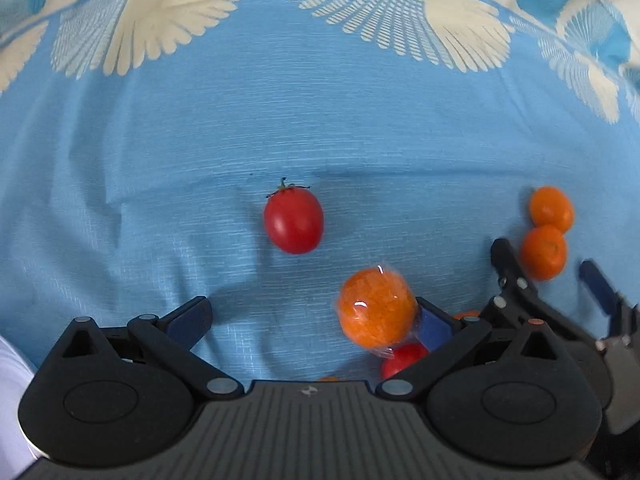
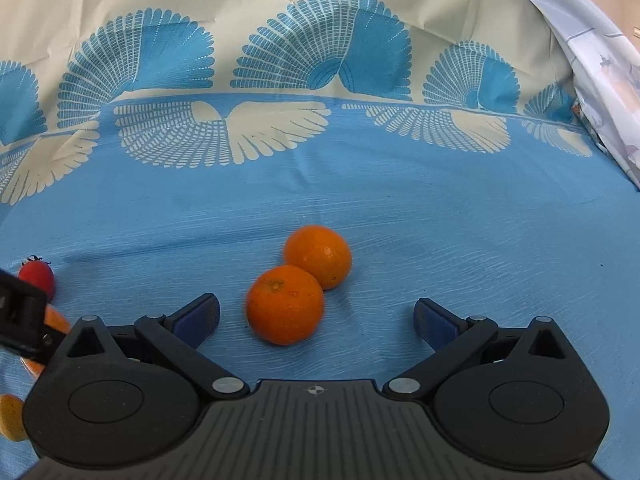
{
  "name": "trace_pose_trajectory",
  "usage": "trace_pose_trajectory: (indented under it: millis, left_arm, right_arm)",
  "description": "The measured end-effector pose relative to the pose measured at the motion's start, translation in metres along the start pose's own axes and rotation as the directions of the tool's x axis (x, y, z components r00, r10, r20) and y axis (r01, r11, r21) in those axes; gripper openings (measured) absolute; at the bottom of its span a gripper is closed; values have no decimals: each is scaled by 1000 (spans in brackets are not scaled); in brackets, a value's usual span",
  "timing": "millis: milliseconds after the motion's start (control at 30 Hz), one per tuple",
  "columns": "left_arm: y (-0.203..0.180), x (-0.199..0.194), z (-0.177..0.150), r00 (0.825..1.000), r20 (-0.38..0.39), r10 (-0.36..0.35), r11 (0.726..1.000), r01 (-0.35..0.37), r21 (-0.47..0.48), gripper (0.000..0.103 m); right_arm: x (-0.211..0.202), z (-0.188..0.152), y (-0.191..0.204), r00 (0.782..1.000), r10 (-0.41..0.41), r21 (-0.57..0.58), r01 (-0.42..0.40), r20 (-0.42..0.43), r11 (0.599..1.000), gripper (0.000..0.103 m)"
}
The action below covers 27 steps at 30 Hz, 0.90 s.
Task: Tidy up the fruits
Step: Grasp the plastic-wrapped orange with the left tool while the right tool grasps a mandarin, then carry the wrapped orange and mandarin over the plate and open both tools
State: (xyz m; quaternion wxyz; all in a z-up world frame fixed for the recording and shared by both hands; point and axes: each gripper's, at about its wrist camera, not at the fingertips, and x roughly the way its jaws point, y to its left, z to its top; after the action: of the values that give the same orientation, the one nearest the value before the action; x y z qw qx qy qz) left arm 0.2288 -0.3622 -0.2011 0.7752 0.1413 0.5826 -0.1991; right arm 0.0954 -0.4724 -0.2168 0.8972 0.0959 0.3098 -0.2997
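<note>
A blue cloth (image 2: pixel 400 208) with cream fan shapes covers the worktop and fills both views; its cream border rises at the far side in the right wrist view, and a pale patterned fabric (image 2: pixel 600 60) hangs at the far right edge. Wide bare cloth lies beyond the fruit in both views.

The left claw (image 1: pixel 312 320) stands wide open and grips nothing. Its right finger (image 1: pixel 434 326) sits right against a plastic-wrapped orange fruit (image 1: pixel 376 310); whether they touch I cannot tell. The right claw (image 2: pixel 316 318) is also spread wide and empty, with the nearer of two oranges (image 2: pixel 285 304) between its fingers, clear of both pads. The farther orange (image 2: pixel 318 256) touches the nearer one.

Only the left wrist view shows a cherry tomato (image 1: pixel 293 220) lying alone on open cloth ahead of the claw, a second red tomato (image 1: pixel 402 358) partly hidden below the wrapped fruit, and the right claw beside the orange pair at the right edge. The right wrist view alone shows the cloth's far border, and a yellow-orange piece (image 2: pixel 10 416) cut off at its lower left.
</note>
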Motion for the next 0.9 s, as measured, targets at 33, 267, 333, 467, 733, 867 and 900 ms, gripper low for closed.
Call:
trace_pose_trajectory:
  millis: [33,267,333,467,733,867,900]
  left_arm:
    - [-2,0,-2,1000,11,15,1000,-15,17,103]
    - [-10,-25,-7,993,114,12,996,-22,83,43]
    - [-9,-33,-7,991,132,-5,997,-5,73,43]
    - [-4,-59,-12,987,160,-11,999,6,36,43]
    - [33,-142,-58,969,242,57,998,-60,6,43]
    - [64,-189,-101,962,266,71,997,-67,-23,43]
    - [72,-199,-113,960,270,75,997,-69,-31,43]
  right_arm:
    - [-1,0,0,1000,-3,-3,3,2,1000,102]
    - [-16,-1,7,999,-16,-41,18,38,999,38]
    - [-17,1,2,999,-13,-2,13,46,1000,37]
    - [-36,4,-15,981,-109,45,103,162,994,37]
    - [-83,13,-48,970,-160,136,137,181,981,37]
    - [-148,14,-40,969,-61,101,38,241,994,37]
    - [-168,11,-36,969,-29,86,8,246,996,37]
